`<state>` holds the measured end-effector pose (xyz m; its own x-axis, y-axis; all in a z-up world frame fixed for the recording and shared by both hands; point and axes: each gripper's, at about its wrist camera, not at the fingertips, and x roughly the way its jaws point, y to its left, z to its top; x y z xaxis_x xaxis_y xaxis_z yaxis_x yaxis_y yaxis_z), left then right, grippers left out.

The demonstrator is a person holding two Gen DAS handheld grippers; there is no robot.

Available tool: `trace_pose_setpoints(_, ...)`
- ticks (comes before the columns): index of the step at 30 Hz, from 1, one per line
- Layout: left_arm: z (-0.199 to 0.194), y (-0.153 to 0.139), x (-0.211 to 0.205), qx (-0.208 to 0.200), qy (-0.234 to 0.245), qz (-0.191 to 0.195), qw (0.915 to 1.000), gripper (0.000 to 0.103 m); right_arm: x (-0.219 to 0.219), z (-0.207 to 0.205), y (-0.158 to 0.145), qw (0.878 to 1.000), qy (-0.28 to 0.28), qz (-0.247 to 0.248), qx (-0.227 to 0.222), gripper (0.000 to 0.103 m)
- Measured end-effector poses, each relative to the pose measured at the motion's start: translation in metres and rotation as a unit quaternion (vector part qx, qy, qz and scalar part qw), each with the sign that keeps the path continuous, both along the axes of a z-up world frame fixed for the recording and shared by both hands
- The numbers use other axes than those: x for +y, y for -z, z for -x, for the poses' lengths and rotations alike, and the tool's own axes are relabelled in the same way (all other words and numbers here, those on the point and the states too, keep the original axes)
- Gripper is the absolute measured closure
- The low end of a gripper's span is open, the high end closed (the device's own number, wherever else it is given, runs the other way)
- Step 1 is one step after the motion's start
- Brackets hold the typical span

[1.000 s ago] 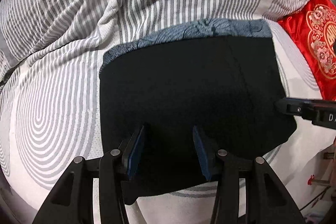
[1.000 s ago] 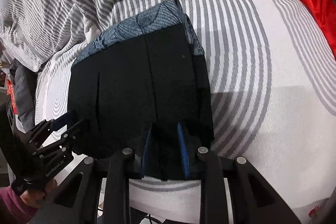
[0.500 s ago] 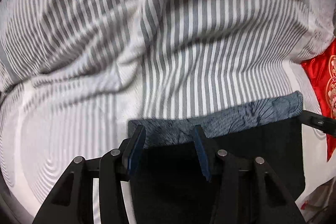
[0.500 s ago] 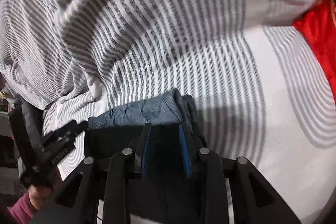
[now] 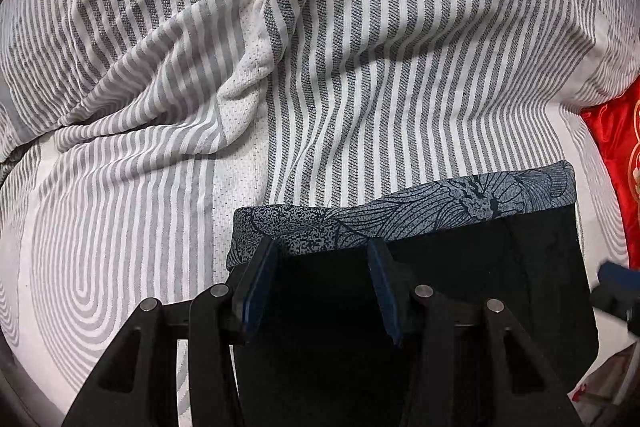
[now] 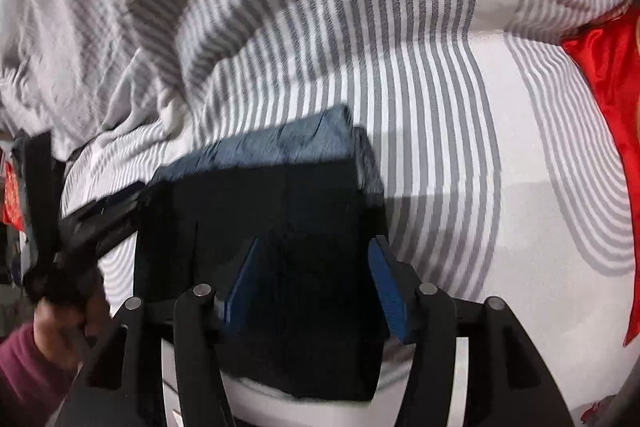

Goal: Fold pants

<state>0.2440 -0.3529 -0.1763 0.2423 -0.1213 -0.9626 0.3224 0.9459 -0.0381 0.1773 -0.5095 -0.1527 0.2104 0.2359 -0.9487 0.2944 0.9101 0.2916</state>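
Note:
Dark pants [image 5: 480, 287] lie folded on the bed, a black layer on top and a blue-grey patterned layer [image 5: 440, 211] showing along the far edge. My left gripper [image 5: 320, 247] points down at the black layer's far left corner and stays shut on that cloth. My right gripper [image 6: 314, 247] hangs over the right part of the pants [image 6: 280, 195]; its jaws are opening, with black cloth under the gap and the pads off it. The right wrist view is blurred. It shows the left gripper [image 6: 100, 219] held by a hand [image 6: 60, 315] in a maroon sleeve.
A grey-and-white striped sheet [image 5: 360, 87] covers the bed, rumpled into folds at the far left [image 5: 180, 67]. A red embroidered cushion [image 5: 616, 187] lies at the right, apart from the pants, and shows in the right wrist view too [image 6: 600, 75].
Both grippers moved from the near part of the pants to the far edge. The right gripper's fingers have spread and it has drawn back a little; the left keeps the same gap.

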Motion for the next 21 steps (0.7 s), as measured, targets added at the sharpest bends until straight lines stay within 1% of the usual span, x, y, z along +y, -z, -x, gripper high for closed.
trace_pose_setpoints(3, 0.001, 0.0, 0.0, -0.001, -0.001, 0.002, 1.0, 0.054, 0.01, 0.008, 0.001, 1.0, -0.014, 0.006, -0.003, 0.043)
trace_pose_setpoints(6, 0.002, 0.0, -0.001, -0.002, 0.001, 0.002, 1.0, 0.054, 0.022, 0.015, 0.022, 0.999, -0.036, 0.014, 0.03, 0.043)
trace_pose_setpoints(7, 0.003, 0.0, -0.001, -0.002, 0.002, 0.002, 1.0, 0.054, 0.024, 0.016, 0.028, 0.999, -0.039, 0.022, 0.03, 0.036)
trace_pose_setpoints(8, 0.003, 0.0, -0.001, -0.002, 0.003, 0.001, 1.0, 0.054, 0.023, 0.016, 0.032, 0.998, -0.04, 0.027, 0.027, 0.033)
trace_pose_setpoints(10, 0.004, 0.0, 0.0, 0.001, 0.002, 0.003, 1.0, 0.054, 0.018, 0.016, 0.036, 0.999, -0.03, 0.021, 0.027, 0.025)
trace_pose_setpoints(12, 0.007, -0.002, 0.004, 0.002, 0.001, 0.005, 1.0, 0.054, 0.012, 0.017, 0.04, 0.999, -0.019, 0.01, 0.035, 0.022)
trace_pose_setpoints(17, 0.021, -0.011, 0.017, 0.001, 0.004, 0.003, 1.0, 0.054, 0.015, 0.021, 0.038, 0.999, -0.024, 0.014, 0.033, 0.022)
trace_pose_setpoints(21, 0.033, -0.017, 0.033, 0.007, 0.003, 0.002, 1.0, 0.054, 0.012, 0.025, 0.036, 0.999, -0.019, 0.007, 0.038, 0.022)
